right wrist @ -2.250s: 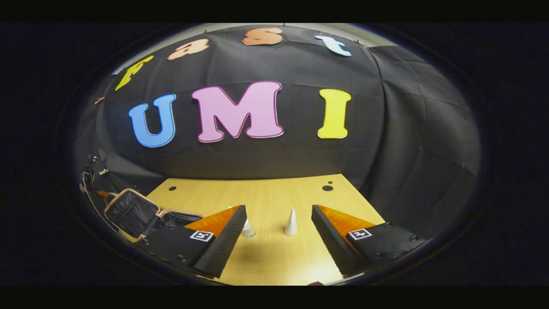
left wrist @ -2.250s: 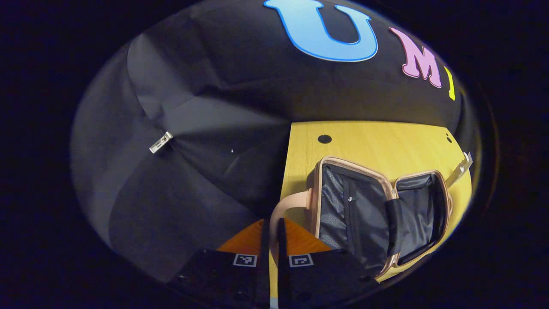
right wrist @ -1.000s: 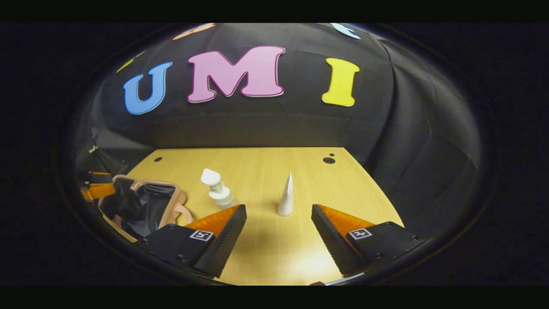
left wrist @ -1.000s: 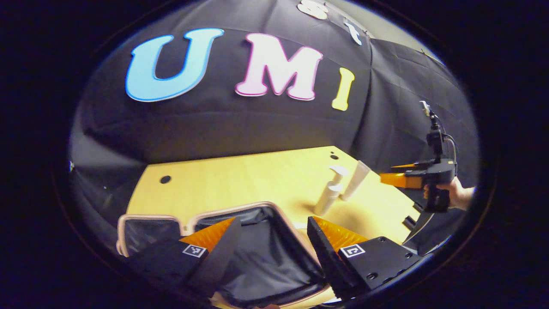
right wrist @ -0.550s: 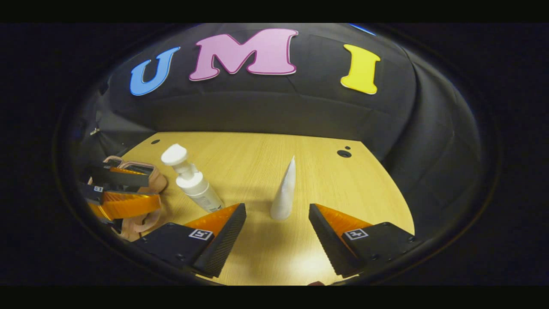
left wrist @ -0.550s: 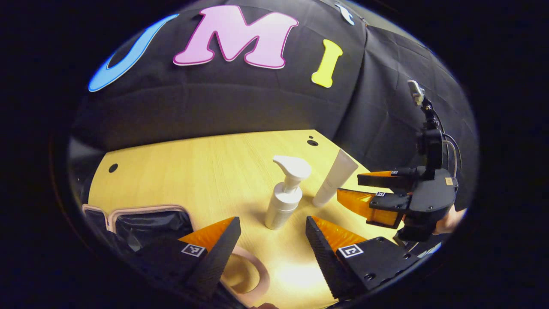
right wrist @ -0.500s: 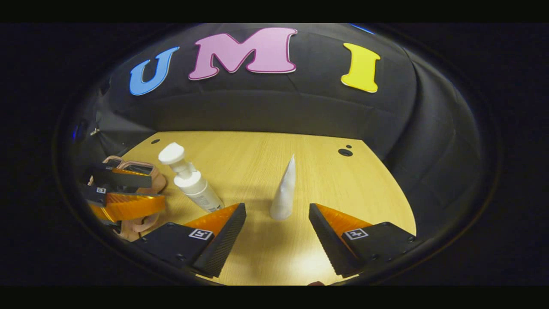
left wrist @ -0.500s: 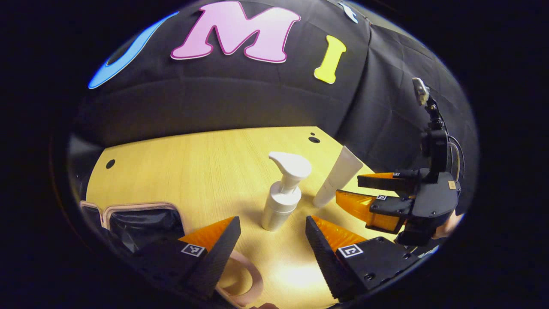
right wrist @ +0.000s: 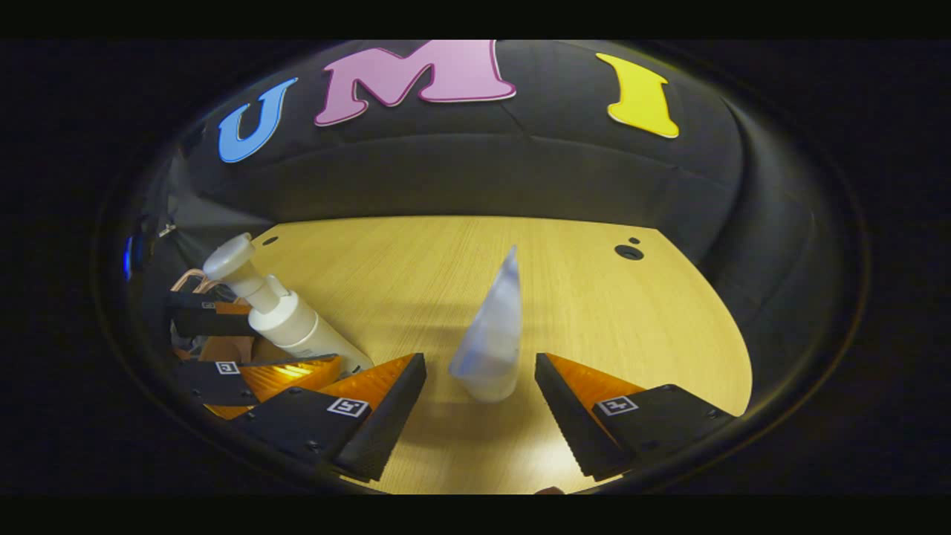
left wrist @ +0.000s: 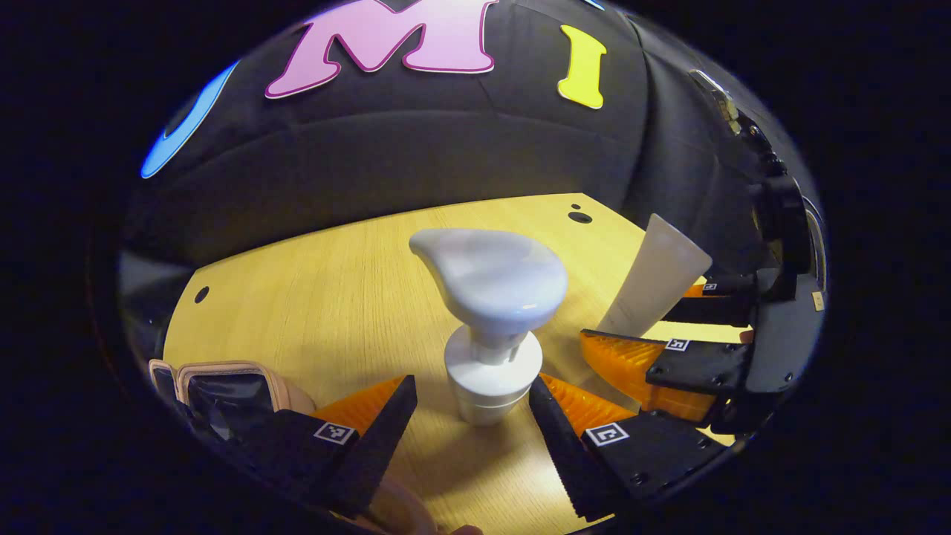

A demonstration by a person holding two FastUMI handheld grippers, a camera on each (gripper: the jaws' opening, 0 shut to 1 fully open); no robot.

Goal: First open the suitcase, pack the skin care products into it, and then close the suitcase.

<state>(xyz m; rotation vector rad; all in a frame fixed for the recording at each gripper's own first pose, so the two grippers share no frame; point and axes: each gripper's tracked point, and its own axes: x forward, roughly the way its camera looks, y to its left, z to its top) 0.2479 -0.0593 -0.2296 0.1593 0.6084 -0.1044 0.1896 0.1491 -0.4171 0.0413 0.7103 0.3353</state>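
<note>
Black cloth walls close in a pale wooden table with small dark holes near its far corners. Low at the left edge of the left gripper view, the suitcase lies open, mostly cut off, showing a pinkish rim and dark lining. The left gripper has its fingers spread, with the pump bottle standing upright between them; whether either finger touches it cannot be told. Its spout points left and away in that view. In the right gripper view the right gripper is likewise spread, with the tube between its fingers and gaps on both sides; the tube stands on its cap, long axis vertical, tapering to the crimped end on top, slightly blurred. Bottle and tube stand near each other on the table.
</note>
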